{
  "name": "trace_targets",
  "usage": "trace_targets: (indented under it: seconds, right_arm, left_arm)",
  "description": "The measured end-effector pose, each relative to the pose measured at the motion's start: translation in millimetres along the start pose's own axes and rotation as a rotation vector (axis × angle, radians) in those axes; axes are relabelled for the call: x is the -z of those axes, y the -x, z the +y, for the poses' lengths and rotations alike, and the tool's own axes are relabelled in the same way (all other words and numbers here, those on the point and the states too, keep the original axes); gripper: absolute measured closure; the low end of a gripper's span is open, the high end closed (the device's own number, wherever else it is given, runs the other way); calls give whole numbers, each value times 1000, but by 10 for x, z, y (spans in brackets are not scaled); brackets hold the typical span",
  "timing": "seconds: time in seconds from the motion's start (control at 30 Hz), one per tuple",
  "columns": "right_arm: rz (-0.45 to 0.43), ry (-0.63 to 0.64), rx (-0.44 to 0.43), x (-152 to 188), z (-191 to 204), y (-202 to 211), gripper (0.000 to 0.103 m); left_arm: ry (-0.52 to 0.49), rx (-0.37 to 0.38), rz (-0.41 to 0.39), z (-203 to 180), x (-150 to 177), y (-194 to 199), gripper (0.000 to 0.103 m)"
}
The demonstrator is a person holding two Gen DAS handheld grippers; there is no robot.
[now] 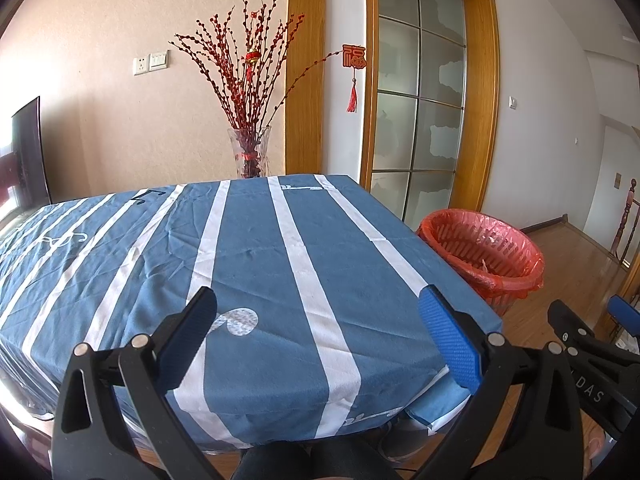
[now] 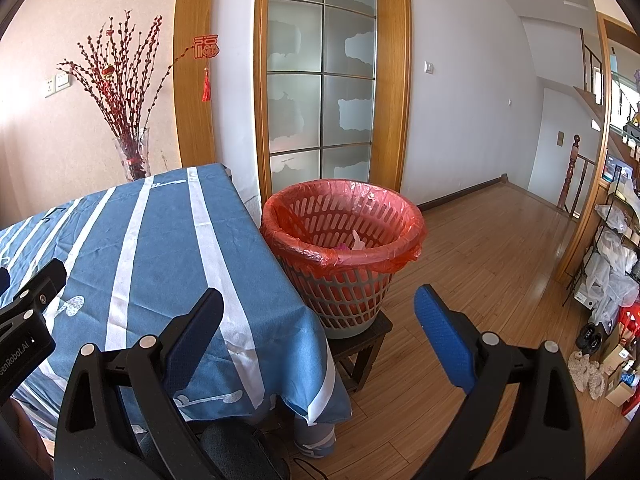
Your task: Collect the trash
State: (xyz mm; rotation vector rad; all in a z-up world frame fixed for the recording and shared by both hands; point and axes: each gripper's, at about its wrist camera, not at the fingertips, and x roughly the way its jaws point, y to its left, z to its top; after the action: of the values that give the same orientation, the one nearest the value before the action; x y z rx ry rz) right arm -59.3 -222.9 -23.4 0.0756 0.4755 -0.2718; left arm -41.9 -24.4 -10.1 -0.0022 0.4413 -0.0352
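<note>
A grey slotted waste basket [image 2: 342, 240] lined with a red plastic bag stands on a low dark stool [image 2: 366, 340] at the right side of the table; it also shows in the left wrist view as the basket [image 1: 486, 252]. Crumpled white and pink trash [image 2: 352, 243] lies inside it. My left gripper [image 1: 318, 320] hovers open over the near edge of the blue-and-white striped tablecloth [image 1: 256, 264], holding nothing. My right gripper [image 2: 318, 316] is open and empty, just in front of the basket and the table's corner.
A glass vase [image 1: 250, 152] of red branches stands behind the far table edge. A wooden-framed glass door [image 2: 322, 76] is behind the basket. Wooden floor [image 2: 480, 248] opens to the right, with shelves and bags [image 2: 616, 264] at the far right.
</note>
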Motion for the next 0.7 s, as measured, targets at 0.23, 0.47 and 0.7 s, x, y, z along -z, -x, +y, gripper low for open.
trace_targets:
  seconds: [0.23,0.47,0.7]
  right_arm:
    - [1,0,0,-8,-13,-6,7]
    - [1,-1,-1,-7,-15,-6,7]
    - [2,-1,-1,-4,-11,-3,7]
  left_arm:
    - [0,0,0,-4,1,2,4]
    - [1,0,1,-9,2,5,4]
    - [1,-2,1,-6,-8,4,4]
